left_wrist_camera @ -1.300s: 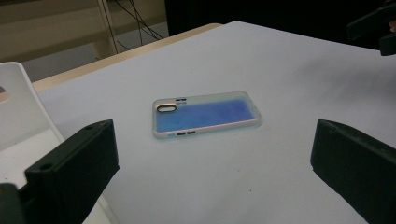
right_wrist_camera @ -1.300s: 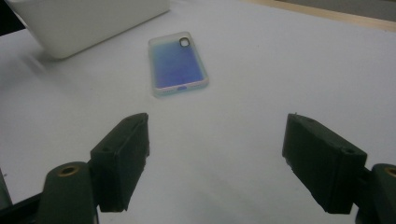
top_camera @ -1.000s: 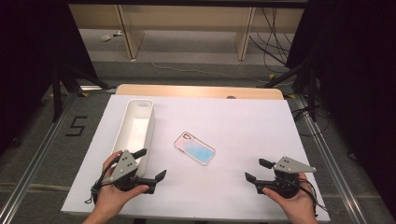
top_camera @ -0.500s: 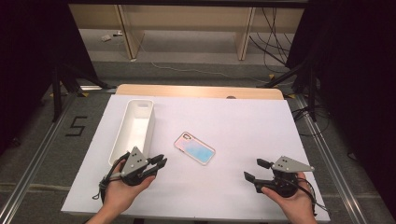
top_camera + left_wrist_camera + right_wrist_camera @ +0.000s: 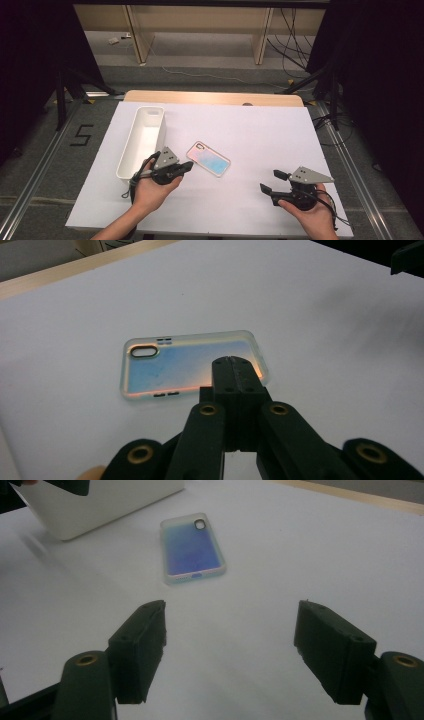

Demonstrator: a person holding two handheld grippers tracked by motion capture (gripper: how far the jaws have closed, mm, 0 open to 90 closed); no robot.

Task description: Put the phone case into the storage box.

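An iridescent blue-pink phone case [image 5: 208, 158] lies flat near the middle of the white table [image 5: 250, 130]. My left gripper [image 5: 188, 164] is shut with nothing between its jaws, its tip right at the case's near-left edge. In the left gripper view the closed jaws overlap the long edge of the case [image 5: 185, 362]. My right gripper [image 5: 270, 183] stands open near the front right, well apart from the case. The right gripper view has the case [image 5: 192, 547] lying ahead between its spread jaws.
A long white bin [image 5: 142, 140] stands left of the case, next to my left hand; its wall [image 5: 100, 502] is seen in the right gripper view. A wooden strip [image 5: 215, 97] runs along the table's far edge. Floor rails and cables lie beyond.
My left gripper has shut and moved right and forward, up to the phone case's edge. The right gripper has stayed in place and open.
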